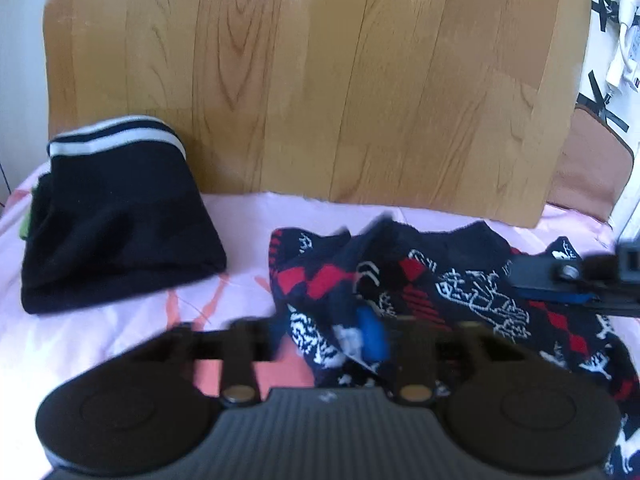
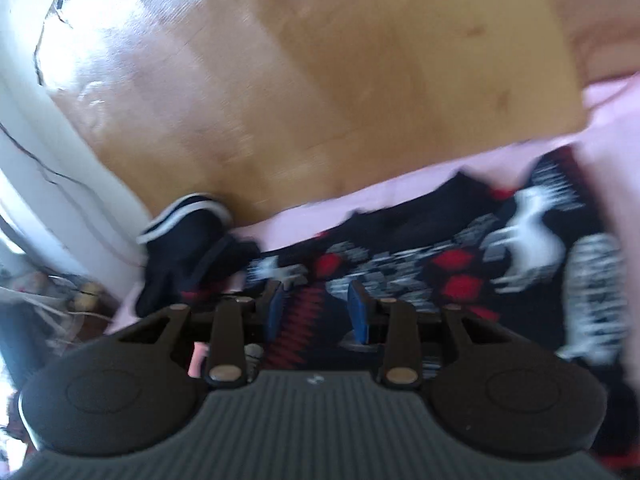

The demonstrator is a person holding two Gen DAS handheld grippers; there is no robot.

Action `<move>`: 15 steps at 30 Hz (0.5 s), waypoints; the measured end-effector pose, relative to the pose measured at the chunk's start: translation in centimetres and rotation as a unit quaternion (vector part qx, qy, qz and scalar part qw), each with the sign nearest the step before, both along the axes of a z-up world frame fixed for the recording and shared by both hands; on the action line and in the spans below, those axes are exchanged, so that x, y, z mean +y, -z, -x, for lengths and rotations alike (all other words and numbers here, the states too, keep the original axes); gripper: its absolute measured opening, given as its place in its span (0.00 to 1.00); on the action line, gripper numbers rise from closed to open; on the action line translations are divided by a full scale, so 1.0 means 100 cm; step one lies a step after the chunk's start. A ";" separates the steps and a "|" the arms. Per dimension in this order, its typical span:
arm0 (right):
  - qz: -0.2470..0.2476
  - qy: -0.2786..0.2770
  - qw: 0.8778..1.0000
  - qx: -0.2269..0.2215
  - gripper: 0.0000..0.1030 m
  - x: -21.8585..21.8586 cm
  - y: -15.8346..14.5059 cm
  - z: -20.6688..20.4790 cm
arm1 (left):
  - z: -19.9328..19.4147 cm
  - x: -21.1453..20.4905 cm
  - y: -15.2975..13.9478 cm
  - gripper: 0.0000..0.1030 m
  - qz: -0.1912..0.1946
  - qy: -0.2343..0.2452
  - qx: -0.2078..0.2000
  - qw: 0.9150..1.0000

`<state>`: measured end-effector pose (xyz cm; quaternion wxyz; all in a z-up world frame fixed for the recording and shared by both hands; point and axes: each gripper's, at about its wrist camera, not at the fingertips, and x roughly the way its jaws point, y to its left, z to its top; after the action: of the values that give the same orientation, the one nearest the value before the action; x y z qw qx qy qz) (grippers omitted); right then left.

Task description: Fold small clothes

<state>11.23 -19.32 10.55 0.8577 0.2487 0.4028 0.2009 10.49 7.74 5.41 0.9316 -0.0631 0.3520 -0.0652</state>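
A navy sweater with red diamonds and white figures (image 1: pixel 432 292) lies crumpled on the pink sheet (image 1: pixel 120 328); it also fills the right wrist view (image 2: pixel 460 264). My left gripper (image 1: pixel 332 340) sits at the sweater's left edge; only one blue pad (image 1: pixel 374 336) shows, with cloth bunched around it, and the other is hidden. My right gripper (image 2: pixel 316 308) is open, its blue pads apart just over the sweater's middle. It also shows in the left wrist view (image 1: pixel 568 284) at the right.
A folded black garment with white stripes (image 1: pixel 116 220) lies at the left on the sheet, also in the right wrist view (image 2: pixel 184 248). A wooden board (image 1: pixel 312 80) stands behind the sheet. White furniture with cables (image 1: pixel 616 40) is at the far right.
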 end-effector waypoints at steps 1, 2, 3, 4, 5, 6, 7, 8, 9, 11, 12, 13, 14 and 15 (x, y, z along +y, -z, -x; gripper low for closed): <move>-0.013 -0.007 1.000 0.012 0.40 0.007 0.002 -0.006 | 0.001 0.005 -0.003 0.50 0.010 -0.002 -0.007 1.000; -0.023 -0.013 0.999 0.021 0.44 0.014 0.001 -0.008 | 0.003 0.014 -0.008 0.51 0.029 -0.006 -0.013 0.999; -0.035 -0.018 0.999 0.030 0.49 0.020 0.002 -0.013 | 0.004 0.023 -0.012 0.51 0.052 -0.012 -0.017 0.998; -0.042 -0.020 0.998 0.037 0.51 0.026 0.002 -0.017 | 0.005 0.034 -0.015 0.53 0.078 -0.022 -0.022 0.996; -0.047 -0.021 0.998 0.044 0.56 0.032 0.003 -0.023 | 0.006 0.045 -0.017 0.55 0.101 -0.035 -0.026 0.994; -0.049 -0.021 0.997 0.050 0.62 0.037 0.003 -0.028 | 0.006 0.054 -0.018 0.55 0.119 -0.048 -0.027 0.991; -0.047 -0.021 0.997 0.056 0.65 0.044 0.005 -0.035 | 0.005 0.062 -0.018 0.55 0.130 -0.061 -0.026 0.989; -0.043 -0.019 0.997 0.066 0.68 0.052 0.007 -0.042 | 0.003 0.068 -0.016 0.55 0.138 -0.073 -0.022 0.987; -0.042 -0.016 0.996 0.079 0.68 0.058 0.012 -0.048 | 0.001 0.073 -0.015 0.55 0.145 -0.083 -0.016 0.986; -0.051 -0.007 0.992 0.119 0.68 0.067 0.027 -0.060 | -0.003 0.076 -0.011 0.53 0.156 -0.088 -0.005 0.984; -0.058 0.001 0.989 0.136 0.59 0.071 0.034 -0.063 | -0.003 0.077 -0.010 0.53 0.159 -0.087 -0.002 0.983; -0.059 0.005 0.988 0.143 0.45 0.075 0.040 -0.066 | -0.004 0.076 -0.009 0.53 0.159 -0.085 -0.002 0.984; -0.055 0.003 0.989 0.138 0.11 0.079 0.040 -0.067 | -0.003 0.074 -0.010 0.53 0.156 -0.082 -0.004 0.984; -0.051 0.005 0.991 0.120 0.11 0.081 0.034 -0.065 | -0.002 0.071 -0.011 0.53 0.150 -0.080 -0.009 0.985</move>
<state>17.73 -11.25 7.16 0.7904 0.3162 0.4908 0.1854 10.67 14.86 6.49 0.9168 -0.2298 0.3237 -0.0431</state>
